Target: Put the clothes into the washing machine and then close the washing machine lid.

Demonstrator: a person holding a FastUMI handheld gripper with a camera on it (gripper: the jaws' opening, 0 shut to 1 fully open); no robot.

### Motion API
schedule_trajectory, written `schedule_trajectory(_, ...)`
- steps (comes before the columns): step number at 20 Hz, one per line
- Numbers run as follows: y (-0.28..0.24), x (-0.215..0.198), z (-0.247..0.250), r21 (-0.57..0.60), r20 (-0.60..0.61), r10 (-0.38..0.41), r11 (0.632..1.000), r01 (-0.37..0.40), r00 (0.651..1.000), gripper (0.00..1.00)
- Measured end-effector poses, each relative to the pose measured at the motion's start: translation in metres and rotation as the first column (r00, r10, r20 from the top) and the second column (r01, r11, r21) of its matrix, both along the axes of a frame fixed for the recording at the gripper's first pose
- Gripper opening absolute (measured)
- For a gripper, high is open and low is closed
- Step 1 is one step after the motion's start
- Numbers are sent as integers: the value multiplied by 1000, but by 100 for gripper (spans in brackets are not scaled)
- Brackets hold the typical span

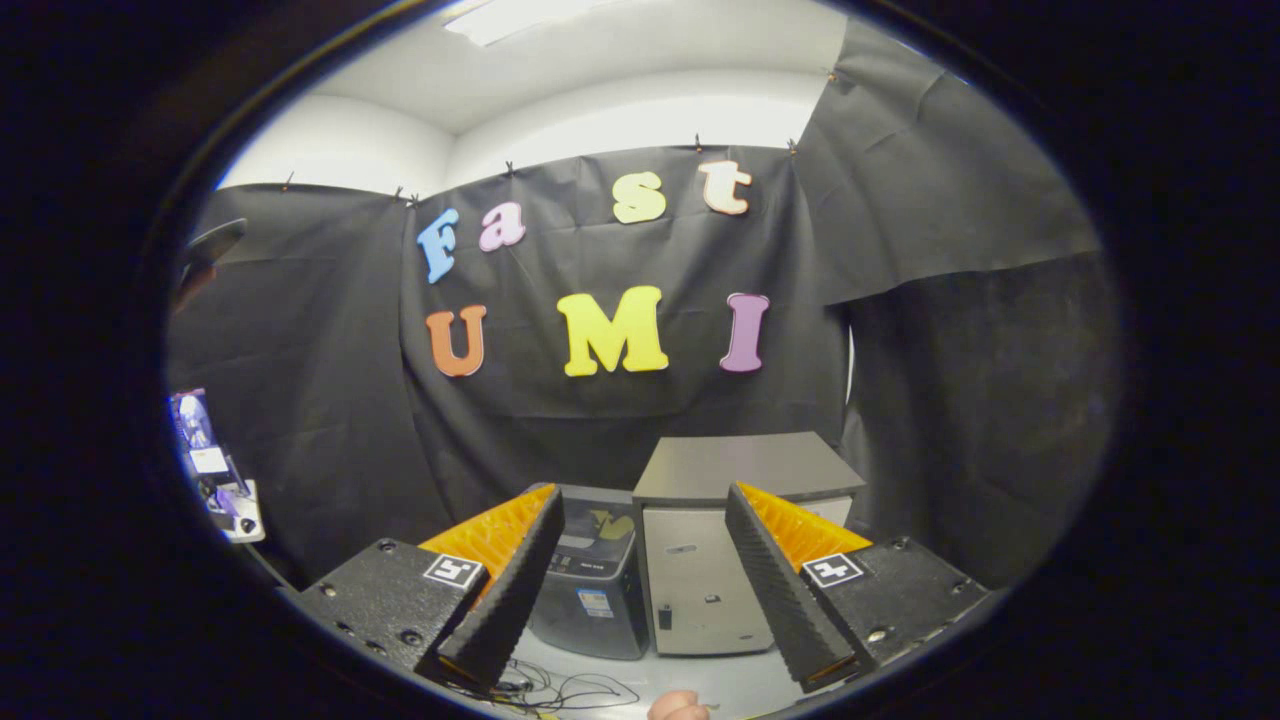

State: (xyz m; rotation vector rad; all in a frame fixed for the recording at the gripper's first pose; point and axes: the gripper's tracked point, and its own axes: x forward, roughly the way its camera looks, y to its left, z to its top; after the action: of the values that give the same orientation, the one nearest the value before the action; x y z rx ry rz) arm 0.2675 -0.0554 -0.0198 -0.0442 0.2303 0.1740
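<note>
Gripper view: your gripper (640,580) hangs open and empty before the washing machine (590,585); clothes, likely soft and light, pinch at a bunched fold.

Recording booth, not a home. Black cloth (560,400) clipped up as walls around me, plain white ceiling with a strip light (520,15) above. Small washing machine (590,590) and grey cabinet (720,540) staged on a pale tabletop (740,685), loose cables (560,690) trailing there.

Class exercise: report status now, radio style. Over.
Gripper open, holding nothing. Washing machine ahead beyond the fingers, beside grey cabinet. Cables on the floor between. Over.
</note>
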Motion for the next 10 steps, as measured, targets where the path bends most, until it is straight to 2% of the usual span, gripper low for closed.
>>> schedule_trajectory(10,-11,-2,1,6,5,-26,1000,26,1000,100)
